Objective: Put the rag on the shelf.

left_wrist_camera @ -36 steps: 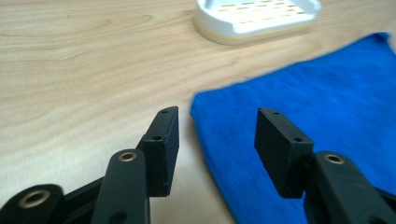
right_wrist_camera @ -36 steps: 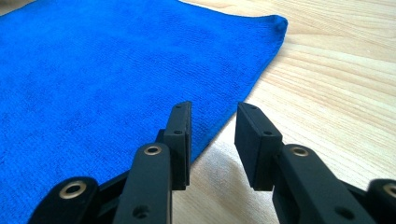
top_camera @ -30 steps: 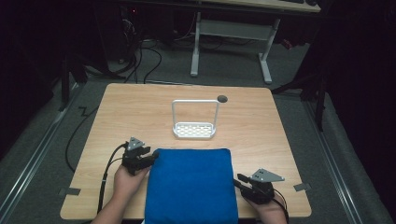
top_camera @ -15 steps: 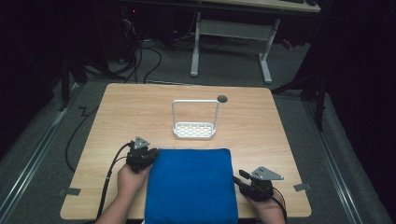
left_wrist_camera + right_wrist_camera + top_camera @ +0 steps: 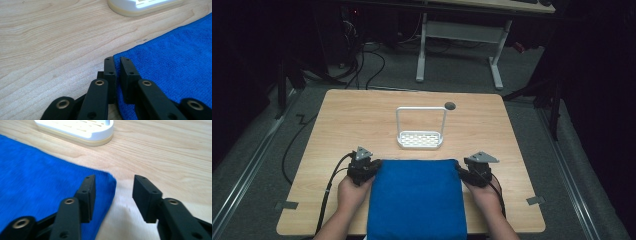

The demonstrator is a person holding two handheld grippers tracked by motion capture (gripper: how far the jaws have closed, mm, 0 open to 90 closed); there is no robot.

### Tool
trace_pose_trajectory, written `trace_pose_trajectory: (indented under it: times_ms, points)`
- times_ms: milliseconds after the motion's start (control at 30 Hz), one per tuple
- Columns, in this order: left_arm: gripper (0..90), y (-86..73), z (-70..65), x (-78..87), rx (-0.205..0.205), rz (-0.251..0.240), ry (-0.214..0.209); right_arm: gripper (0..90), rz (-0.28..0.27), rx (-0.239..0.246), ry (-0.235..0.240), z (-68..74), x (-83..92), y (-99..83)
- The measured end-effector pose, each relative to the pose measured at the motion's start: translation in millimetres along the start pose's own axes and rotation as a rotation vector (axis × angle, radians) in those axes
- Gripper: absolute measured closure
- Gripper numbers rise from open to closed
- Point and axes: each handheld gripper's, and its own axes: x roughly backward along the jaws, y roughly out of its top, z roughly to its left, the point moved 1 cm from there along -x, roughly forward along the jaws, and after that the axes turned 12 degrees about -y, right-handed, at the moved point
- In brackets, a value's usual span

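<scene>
Since a second ago the right tongs (image 5: 473,175) have slid forward along the blue towel (image 5: 416,197) from its near right side to its far right corner, while the left tongs (image 5: 364,169) have barely shifted at the far left corner. That towel lies flat on the table (image 5: 492,130), near edge at the person's side, far edge just short of the white rack (image 5: 420,129). In the left gripper view the left tongs are pinched narrow on the towel's corner edge, though whether cloth truly sits between them is hard to tell. In the right gripper view the right tongs stand wide, straddling the corner, one jaw over cloth and one over bare wood, probably so both corners can be lifted together.
</scene>
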Motion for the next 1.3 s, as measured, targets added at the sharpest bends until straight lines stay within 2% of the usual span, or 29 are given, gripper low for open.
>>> trace_pose_trajectory:
  times_ms: [200,367,500,600,633,700,1000,1100,1133,1300]
  points:
    - [83.6,-0.3,1.5,0.7,0.012,-0.004,-0.01,46.7,0.034,-0.013,0.016,1.2,-19.3,11.4]
    - [83.1,-0.6,1.4,0.9,0.013,-0.007,-0.01,46.4,0.062,0.026,0.006,3.1,-25.1,5.8]
    - [82.9,-0.8,1.7,0.7,0.026,-0.014,-0.012,47.8,0.073,0.033,0.015,3.5,-27.6,3.5]
    - [81.8,-0.9,1.7,1.0,0.026,-0.013,-0.016,50.5,0.068,0.043,0.024,4.5,-26.5,2.6]
    - [81.7,-1.0,1.8,1.1,0.026,-0.013,-0.016,55.1,0.067,0.05,0.032,5.6,-25.5,2.4]
    - [81.6,-0.9,2.2,1.2,0.028,-0.013,-0.019,57.0,0.065,0.055,0.036,6.1,-25.3,2.4]
    - [84.3,-1.1,2.4,1.5,0.022,-0.009,-0.024,81.7,0.054,0.069,0.068,13.5,-24.1,2.6]
    - [85.6,-1.1,2.6,1.9,0.023,-0.006,-0.023,86.5,0.052,0.074,0.078,15.0,-24.1,2.6]
    - [86.8,-1.1,2.6,2.3,0.022,-0.006,-0.017,87.4,0.057,0.073,0.097,15.7,-23.5,2.9]
    - [87.6,-1.3,1.7,5.0,0.003,-0.033,-0.013,87.5,0.03,0.071,0.101,14.9,-19.9,4.0]
